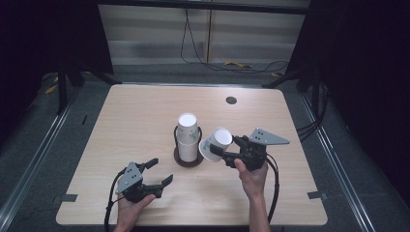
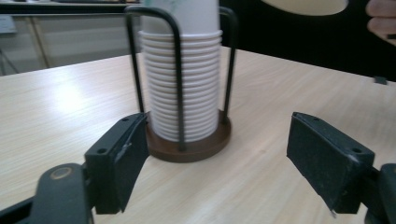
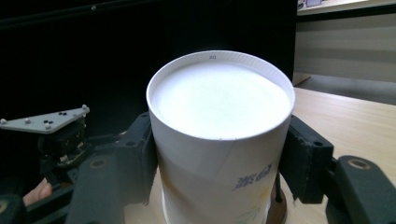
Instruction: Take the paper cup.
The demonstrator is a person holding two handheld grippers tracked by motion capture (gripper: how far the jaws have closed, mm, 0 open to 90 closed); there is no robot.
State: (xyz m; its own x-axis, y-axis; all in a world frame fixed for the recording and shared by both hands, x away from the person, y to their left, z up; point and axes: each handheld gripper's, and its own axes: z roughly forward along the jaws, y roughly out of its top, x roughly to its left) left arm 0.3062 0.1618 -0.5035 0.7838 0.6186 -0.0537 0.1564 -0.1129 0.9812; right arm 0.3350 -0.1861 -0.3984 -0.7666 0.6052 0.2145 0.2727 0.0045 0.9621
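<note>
My right gripper (image 1: pixel 227 146) has its fingers (image 3: pixel 306 158) clamped on the sides of a single white paper cup (image 1: pixel 214 143), held tilted in the air just right of the stack of cups (image 1: pixel 186 137). That stack stands upright in a black wire holder (image 2: pixel 187 140) near the middle of the wooden surface (image 1: pixel 145 111). My left gripper (image 1: pixel 159 171) hovers nearer me with its fingers (image 2: pixel 116 163) wide apart, empty, facing the holder.
</note>
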